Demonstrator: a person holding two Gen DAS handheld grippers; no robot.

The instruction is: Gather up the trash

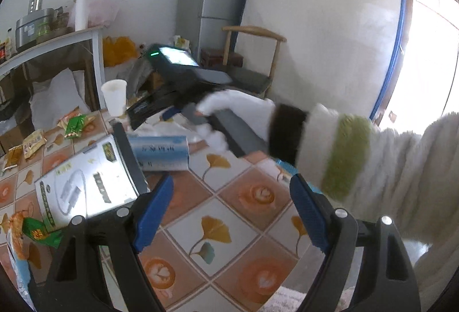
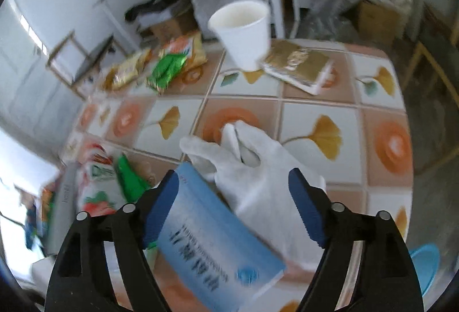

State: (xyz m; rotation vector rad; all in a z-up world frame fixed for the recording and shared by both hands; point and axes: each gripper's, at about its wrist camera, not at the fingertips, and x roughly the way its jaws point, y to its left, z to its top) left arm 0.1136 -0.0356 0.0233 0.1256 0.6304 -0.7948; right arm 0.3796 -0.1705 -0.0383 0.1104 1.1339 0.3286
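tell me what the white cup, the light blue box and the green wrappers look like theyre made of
White cup: probably paper, matte, with a thin rim; foam can't be ruled out.
Light blue box: looks like printed cardboard, smooth with a slight sheen, flat faces and sharp edges.
Green wrappers: likely foil or plastic film, glossy and crinkled, with bright glints.

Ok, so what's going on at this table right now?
A person holds a gripper in each hand over a tiled table strewn with trash. The right gripper hangs open above a blue box that lies by a white glove. The left gripper is open and empty. A paper cup, snack wrappers and a silver box are not yet collected.
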